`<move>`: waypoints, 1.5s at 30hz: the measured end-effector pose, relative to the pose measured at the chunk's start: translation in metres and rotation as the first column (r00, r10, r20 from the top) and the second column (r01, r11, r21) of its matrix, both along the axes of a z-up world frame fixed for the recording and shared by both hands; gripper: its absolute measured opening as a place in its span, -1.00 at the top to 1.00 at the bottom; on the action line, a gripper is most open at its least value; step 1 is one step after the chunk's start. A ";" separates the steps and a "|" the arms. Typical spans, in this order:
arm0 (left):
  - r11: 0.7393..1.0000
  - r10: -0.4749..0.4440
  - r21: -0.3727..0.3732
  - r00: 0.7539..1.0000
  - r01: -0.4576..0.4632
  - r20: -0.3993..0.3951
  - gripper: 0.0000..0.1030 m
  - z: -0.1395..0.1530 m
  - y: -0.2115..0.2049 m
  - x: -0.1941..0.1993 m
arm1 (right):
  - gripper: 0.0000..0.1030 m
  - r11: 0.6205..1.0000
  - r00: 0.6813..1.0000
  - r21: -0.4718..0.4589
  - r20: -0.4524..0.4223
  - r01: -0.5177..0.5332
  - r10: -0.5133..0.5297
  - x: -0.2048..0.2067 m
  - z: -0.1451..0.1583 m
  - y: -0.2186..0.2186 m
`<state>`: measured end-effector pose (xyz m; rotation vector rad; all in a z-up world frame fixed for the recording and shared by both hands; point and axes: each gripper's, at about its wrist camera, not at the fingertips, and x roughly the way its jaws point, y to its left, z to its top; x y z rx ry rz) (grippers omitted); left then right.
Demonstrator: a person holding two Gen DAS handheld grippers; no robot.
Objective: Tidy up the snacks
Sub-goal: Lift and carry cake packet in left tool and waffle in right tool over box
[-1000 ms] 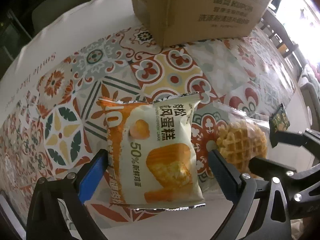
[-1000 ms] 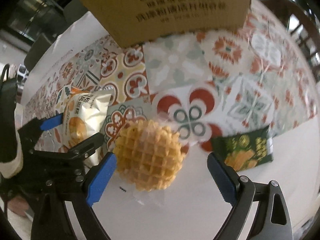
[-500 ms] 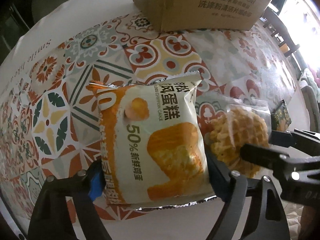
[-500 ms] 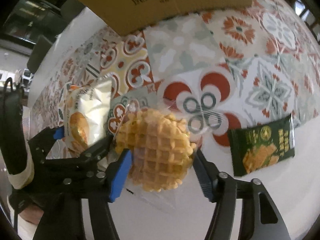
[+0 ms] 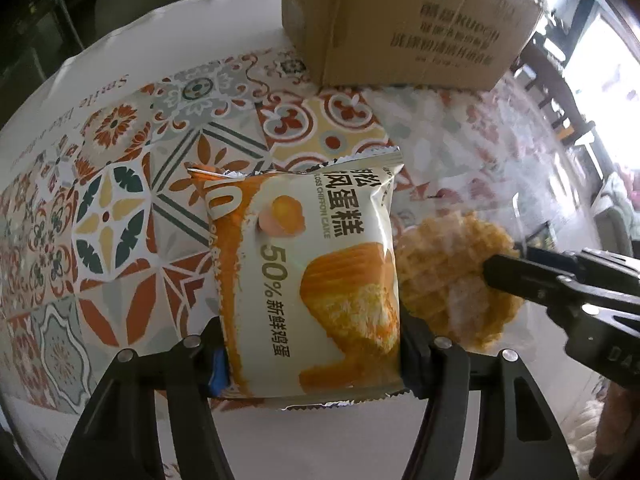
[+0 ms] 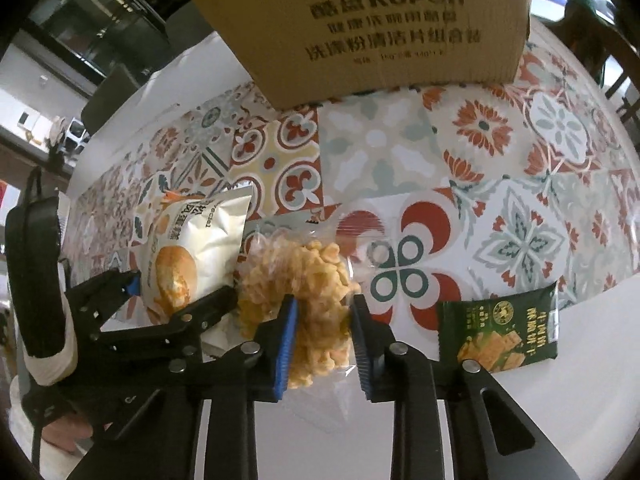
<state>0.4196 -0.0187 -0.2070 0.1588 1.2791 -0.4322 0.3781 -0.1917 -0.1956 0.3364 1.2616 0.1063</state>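
My left gripper [image 5: 312,356] is shut on an orange-and-white chiffon cake packet [image 5: 308,280], held just above the patterned tablecloth; the packet also shows in the right wrist view [image 6: 192,256]. My right gripper [image 6: 322,336] is shut on a round waffle in a clear wrapper [image 6: 304,296], squeezing it so it buckles; the waffle also shows in the left wrist view [image 5: 452,284], right of the cake packet. A green snack packet [image 6: 500,332] lies flat on the table to the right.
A large brown cardboard box [image 6: 372,28] stands at the far side of the table, also in the left wrist view [image 5: 404,20]. The tiled tablecloth [image 6: 520,152] covers the table. Chairs and a window lie beyond on the right.
Both grippers closed from open: the left onto the cake packet, the right onto the waffle, which crumpled. Both snacks have lifted slightly and moved toward the box.
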 end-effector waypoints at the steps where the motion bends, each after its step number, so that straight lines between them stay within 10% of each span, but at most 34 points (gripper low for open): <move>1: 1.000 0.010 -0.012 1.000 -0.009 0.005 -0.23 0.004 0.001 -0.002 | 0.53 1.000 1.000 0.002 0.006 -0.002 0.002 -0.001 0.002 -0.001; 23: 0.987 0.098 -0.136 0.989 -0.083 0.111 -0.23 0.070 -0.020 -0.027 | 0.62 0.998 0.983 -0.055 0.180 0.031 -0.021 -0.026 0.060 -0.039; 45: 0.978 0.088 -0.205 0.945 -0.023 0.315 -0.24 0.164 -0.057 0.001 | 0.65 0.988 0.879 -0.086 0.472 0.126 -0.071 -0.019 0.156 -0.069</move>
